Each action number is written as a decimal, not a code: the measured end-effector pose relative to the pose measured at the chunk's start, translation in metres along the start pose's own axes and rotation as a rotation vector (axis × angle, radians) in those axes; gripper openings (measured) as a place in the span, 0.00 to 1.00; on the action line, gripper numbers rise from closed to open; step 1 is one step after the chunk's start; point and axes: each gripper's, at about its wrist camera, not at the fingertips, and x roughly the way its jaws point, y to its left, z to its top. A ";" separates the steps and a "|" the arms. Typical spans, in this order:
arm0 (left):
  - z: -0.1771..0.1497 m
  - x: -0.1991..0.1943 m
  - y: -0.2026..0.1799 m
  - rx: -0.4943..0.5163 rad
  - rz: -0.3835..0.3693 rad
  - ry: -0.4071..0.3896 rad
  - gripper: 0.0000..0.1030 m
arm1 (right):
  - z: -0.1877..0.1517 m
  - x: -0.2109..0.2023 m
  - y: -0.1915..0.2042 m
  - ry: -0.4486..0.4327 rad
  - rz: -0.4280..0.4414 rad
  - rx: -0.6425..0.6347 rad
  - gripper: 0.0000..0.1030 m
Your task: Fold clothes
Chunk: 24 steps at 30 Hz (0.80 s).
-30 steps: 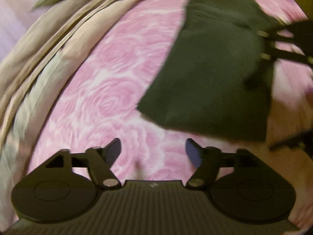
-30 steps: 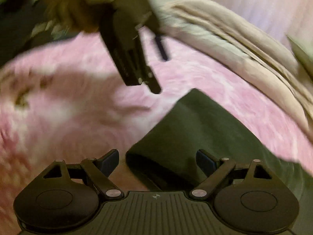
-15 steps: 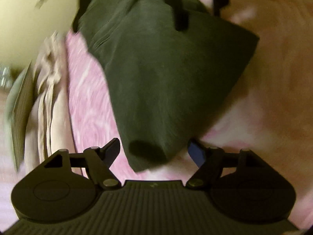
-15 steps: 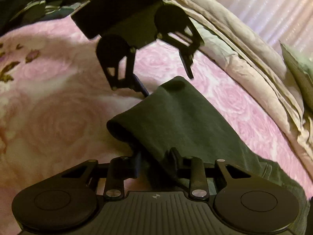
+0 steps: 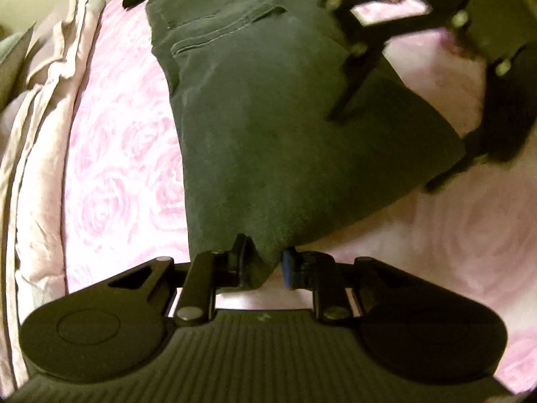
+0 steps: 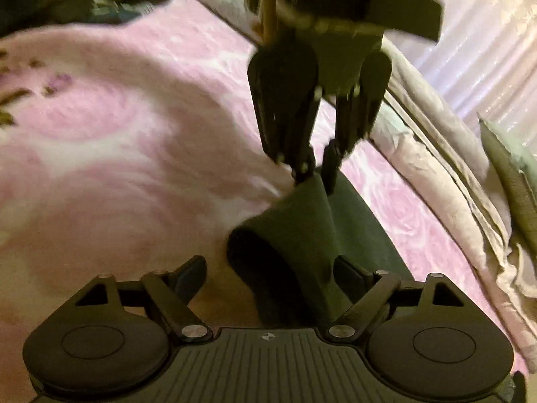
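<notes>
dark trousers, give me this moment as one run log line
stage: fold start | left gripper: just closed, pinching corner of dark trousers | right gripper: just opened, fabric between fingers, not pressed | surface: pink rose blanket

The dark trousers (image 5: 285,127) run off the top edge of the left wrist view, waistband cut away, and the right gripper (image 5: 399,114) above them is smeared by motion blur. In the right wrist view the dark heap of cloth (image 6: 94,3) at the top left is too blurred to identify (a striped patch shows). The left gripper (image 6: 313,176) loses its upper body there to the frame's top.
</notes>
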 end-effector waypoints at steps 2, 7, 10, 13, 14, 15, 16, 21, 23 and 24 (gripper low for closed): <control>0.000 -0.002 -0.006 0.047 0.045 -0.004 0.24 | -0.002 0.004 -0.013 0.029 0.000 0.026 0.38; -0.007 0.001 -0.041 0.369 0.270 -0.042 0.65 | -0.002 -0.011 -0.045 0.030 0.028 0.117 0.13; -0.002 0.010 -0.043 0.452 0.308 -0.037 0.51 | 0.005 -0.026 -0.061 0.015 0.037 0.177 0.12; 0.010 0.013 -0.028 0.402 0.306 -0.002 0.16 | 0.014 -0.038 -0.073 0.011 0.028 0.211 0.11; 0.014 0.011 -0.023 0.377 0.295 0.005 0.13 | 0.017 -0.041 -0.076 0.009 0.026 0.220 0.11; 0.016 0.004 -0.021 0.359 0.292 0.008 0.12 | 0.021 -0.045 -0.078 0.007 0.026 0.228 0.11; 0.018 -0.004 -0.018 0.343 0.290 0.010 0.12 | 0.024 -0.050 -0.079 0.002 0.027 0.233 0.11; 0.021 -0.062 -0.026 0.268 0.280 0.038 0.11 | 0.045 -0.089 -0.071 -0.049 0.079 0.281 0.10; 0.024 -0.085 -0.036 0.243 0.244 0.073 0.11 | 0.053 -0.107 -0.068 -0.073 0.130 0.325 0.10; 0.027 -0.094 -0.040 0.237 0.225 0.091 0.11 | 0.056 -0.114 -0.065 -0.082 0.154 0.335 0.10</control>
